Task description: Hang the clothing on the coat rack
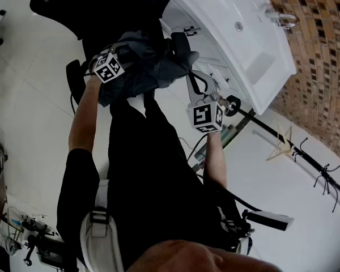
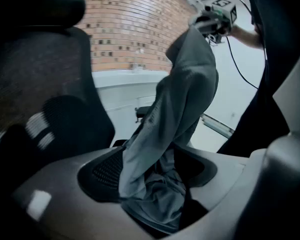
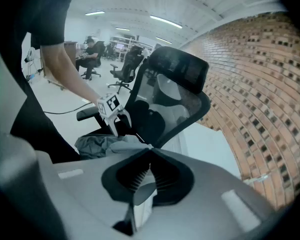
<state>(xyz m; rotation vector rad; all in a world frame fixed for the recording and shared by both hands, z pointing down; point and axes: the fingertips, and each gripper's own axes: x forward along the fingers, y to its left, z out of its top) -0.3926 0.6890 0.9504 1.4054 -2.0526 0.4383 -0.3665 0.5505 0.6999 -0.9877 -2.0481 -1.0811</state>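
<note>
A grey garment (image 1: 141, 67) stretches between my two grippers in front of a black office chair (image 3: 170, 94). My right gripper (image 3: 149, 148) is shut on a pinch of its edge. In the left gripper view, the garment (image 2: 185, 94) rises as a taut strip to the right gripper (image 2: 214, 21). My left gripper (image 2: 155, 189) has its jaws spread wide, with the bunched lower part of the cloth lying between them. The right gripper view shows the left gripper (image 3: 115, 121) with its fingers apart over the heap of cloth (image 3: 100, 144). The black coat rack (image 1: 297, 152) is low at the right in the head view.
A wooden hanger (image 1: 280, 143) hangs on the rack's pole. A white washbasin unit (image 1: 238, 33) stands against the brick wall (image 1: 323, 50), close behind the grippers. The chair's back (image 2: 45, 99) fills the left side. More chairs and a seated person (image 3: 92, 54) are far off.
</note>
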